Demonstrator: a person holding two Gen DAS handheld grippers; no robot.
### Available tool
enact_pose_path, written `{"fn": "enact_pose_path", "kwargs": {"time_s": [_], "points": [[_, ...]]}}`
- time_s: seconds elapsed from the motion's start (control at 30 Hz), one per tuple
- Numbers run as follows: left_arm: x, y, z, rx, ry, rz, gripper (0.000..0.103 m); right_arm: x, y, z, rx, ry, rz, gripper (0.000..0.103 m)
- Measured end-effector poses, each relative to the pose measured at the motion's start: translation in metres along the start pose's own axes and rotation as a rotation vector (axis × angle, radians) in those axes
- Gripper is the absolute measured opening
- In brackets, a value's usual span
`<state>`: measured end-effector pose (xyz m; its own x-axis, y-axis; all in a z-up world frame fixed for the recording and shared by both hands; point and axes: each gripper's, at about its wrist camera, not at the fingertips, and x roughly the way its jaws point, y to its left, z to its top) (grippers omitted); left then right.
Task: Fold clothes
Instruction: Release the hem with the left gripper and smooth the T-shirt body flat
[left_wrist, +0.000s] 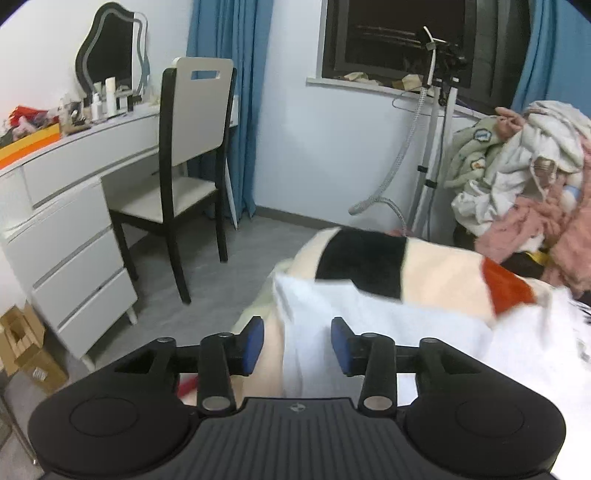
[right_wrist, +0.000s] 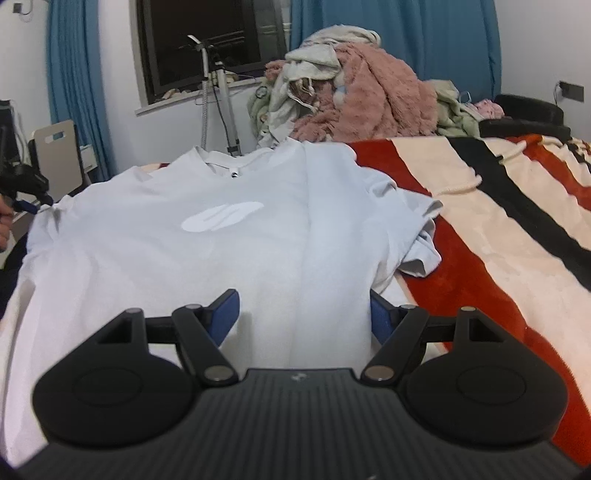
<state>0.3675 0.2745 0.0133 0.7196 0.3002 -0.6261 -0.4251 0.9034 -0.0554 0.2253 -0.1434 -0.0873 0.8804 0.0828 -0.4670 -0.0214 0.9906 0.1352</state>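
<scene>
A white T-shirt (right_wrist: 229, 236) with a pale oval logo lies spread flat on the striped blanket (right_wrist: 498, 236), collar far, hem near. My right gripper (right_wrist: 303, 317) is open, its blue pads wide apart above the shirt's lower part near the right side edge. My left gripper (left_wrist: 297, 343) is open at the shirt's left sleeve edge (left_wrist: 332, 314), with white cloth between the pads but not pinched. The left gripper also shows at the far left of the right wrist view (right_wrist: 33, 199), by the sleeve tip.
A pile of unfolded clothes (right_wrist: 354, 92) sits at the bed's far end. A garment steamer stand (right_wrist: 221, 96) is behind the bed. Left of the bed are a chair (left_wrist: 188, 155), a white dresser (left_wrist: 66, 221) and cardboard boxes (left_wrist: 26, 347).
</scene>
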Motion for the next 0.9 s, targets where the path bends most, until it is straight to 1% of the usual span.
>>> {"fn": "enact_pose_path", "kwargs": {"time_s": [0.13, 0.27, 0.4, 0.5, 0.53, 0.63, 0.67, 0.73, 0.8, 0.83, 0.87, 0.9], "points": [[-0.084, 0.007, -0.041, -0.018, 0.058, -0.085, 0.047, -0.016, -0.002, 0.004, 0.003, -0.024, 0.014, 0.074], [-0.171, 0.005, -0.107, 0.024, 0.179, -0.207, 0.048, -0.04, -0.007, 0.009, 0.012, -0.06, 0.012, 0.074], [-0.239, 0.004, -0.175, 0.042, 0.316, -0.334, 0.048, -0.069, -0.01, 0.013, 0.015, -0.088, 0.013, 0.074], [-0.287, 0.003, -0.226, 0.069, 0.389, -0.375, 0.048, -0.089, -0.012, 0.014, 0.016, -0.076, -0.001, 0.074], [-0.299, 0.0, -0.24, 0.09, 0.407, -0.378, 0.048, -0.095, -0.013, 0.015, 0.018, -0.065, -0.007, 0.074], [-0.323, -0.01, -0.276, 0.154, 0.456, -0.375, 0.048, -0.104, -0.016, 0.014, 0.023, -0.056, -0.004, 0.074], [-0.325, -0.012, -0.285, 0.162, 0.473, -0.372, 0.048, -0.106, -0.016, 0.013, 0.024, -0.055, -0.001, 0.074], [-0.32, -0.015, -0.294, 0.169, 0.481, -0.334, 0.046, -0.111, -0.018, 0.012, 0.027, -0.054, 0.004, 0.074], [-0.312, -0.013, -0.299, 0.165, 0.501, -0.302, 0.036, -0.116, -0.02, 0.011, 0.029, -0.052, 0.009, 0.074], [-0.307, -0.011, -0.299, 0.147, 0.518, -0.288, 0.022, -0.119, -0.02, 0.01, 0.031, -0.051, 0.012, 0.074], [-0.308, -0.004, -0.297, 0.108, 0.533, -0.289, 0.012, -0.121, -0.021, 0.009, 0.032, -0.05, 0.014, 0.074], [-0.31, 0.004, -0.294, 0.061, 0.547, -0.297, 0.011, -0.123, -0.022, 0.009, 0.033, -0.049, 0.017, 0.074]]}}
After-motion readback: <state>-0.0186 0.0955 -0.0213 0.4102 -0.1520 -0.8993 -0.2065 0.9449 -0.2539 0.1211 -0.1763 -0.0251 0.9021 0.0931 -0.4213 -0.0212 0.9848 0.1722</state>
